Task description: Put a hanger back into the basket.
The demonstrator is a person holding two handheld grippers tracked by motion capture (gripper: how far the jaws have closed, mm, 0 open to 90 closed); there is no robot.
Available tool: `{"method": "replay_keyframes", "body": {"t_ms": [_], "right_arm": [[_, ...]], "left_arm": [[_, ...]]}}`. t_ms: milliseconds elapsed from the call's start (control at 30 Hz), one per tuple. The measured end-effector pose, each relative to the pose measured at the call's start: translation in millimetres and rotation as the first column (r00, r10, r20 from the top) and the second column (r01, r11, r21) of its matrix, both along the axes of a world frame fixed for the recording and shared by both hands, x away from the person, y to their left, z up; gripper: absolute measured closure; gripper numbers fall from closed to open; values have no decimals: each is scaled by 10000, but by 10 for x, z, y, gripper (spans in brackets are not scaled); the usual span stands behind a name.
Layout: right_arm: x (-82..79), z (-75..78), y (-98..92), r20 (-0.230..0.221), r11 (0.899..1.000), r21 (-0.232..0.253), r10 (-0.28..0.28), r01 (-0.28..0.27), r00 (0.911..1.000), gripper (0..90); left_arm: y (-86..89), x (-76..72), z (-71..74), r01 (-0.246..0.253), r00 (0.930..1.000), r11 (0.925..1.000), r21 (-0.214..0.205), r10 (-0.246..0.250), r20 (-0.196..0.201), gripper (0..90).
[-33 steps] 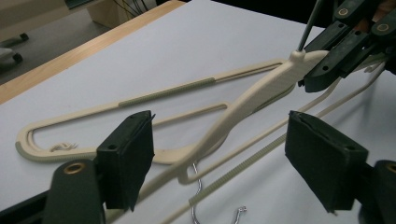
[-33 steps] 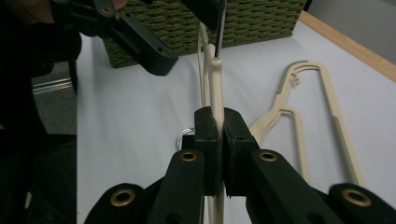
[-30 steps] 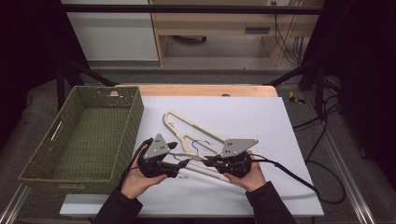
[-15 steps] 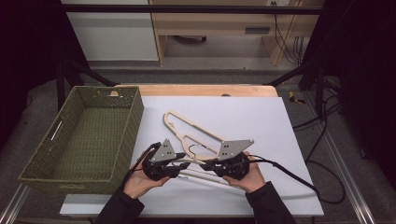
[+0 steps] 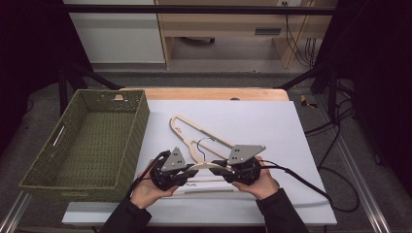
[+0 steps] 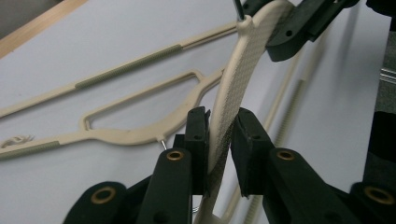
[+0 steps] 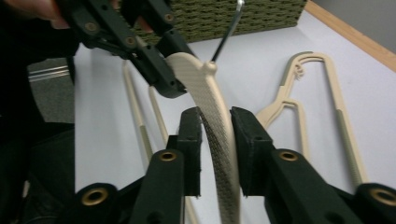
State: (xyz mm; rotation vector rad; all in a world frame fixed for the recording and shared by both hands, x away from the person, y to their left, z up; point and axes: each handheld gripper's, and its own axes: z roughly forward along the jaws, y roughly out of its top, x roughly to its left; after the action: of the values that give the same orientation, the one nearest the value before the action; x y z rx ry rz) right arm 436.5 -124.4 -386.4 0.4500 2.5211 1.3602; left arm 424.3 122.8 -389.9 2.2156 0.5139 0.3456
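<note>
Two tools on one cream plastic hanger (image 5: 203,166) at lower centre: left tool (image 6: 219,140) closing to pinch it, right tool (image 7: 215,135) loosening, pads slightly apart. Lift level toward green wicker basket (image 5: 43,165).

The hanger (image 5: 204,165) held at the lower middle of the high view looks like cream plastic, its shoulder stamped with a fine rough grid, its hook (image 7: 229,29) thin shiny metal. A second hanger (image 5: 187,131) lying above it is the same matt cream, with ribbed strips along its bars. The basket (image 5: 128,138) at left is coarse woven olive fibre. The table top (image 5: 272,126) is smooth, matt pale grey, edged at the back by a bare wood strip (image 5: 209,93). Gripper jaws are matt black plastic with brass-coloured rivets.
</note>
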Motion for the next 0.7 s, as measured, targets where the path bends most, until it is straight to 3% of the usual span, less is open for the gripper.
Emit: {"method": "replay_keyframes", "body": {"t_ms": [133,333,367,700], "right_arm": [[16,-17,-10,47,9998,44,-173,173,9998,643],[18,-15,-21,202,9990,332,-311,304,9993,519],[19,-15,-21,236,9986,402,-356,347,9991,493],[-4,100,-159,473,9846,1242,-1294,1227,9905,259]], "left_arm": [[-27,-31,14,123,9999,9999,110,-123,-22,804],[-54,-64,31,406,9986,9989,-234,-414,-325,849],[-63,-73,33,349,9985,9985,-416,-366,-416,855],[65,-58,136,-652,9978,9948,-784,640,-168,863]]}}
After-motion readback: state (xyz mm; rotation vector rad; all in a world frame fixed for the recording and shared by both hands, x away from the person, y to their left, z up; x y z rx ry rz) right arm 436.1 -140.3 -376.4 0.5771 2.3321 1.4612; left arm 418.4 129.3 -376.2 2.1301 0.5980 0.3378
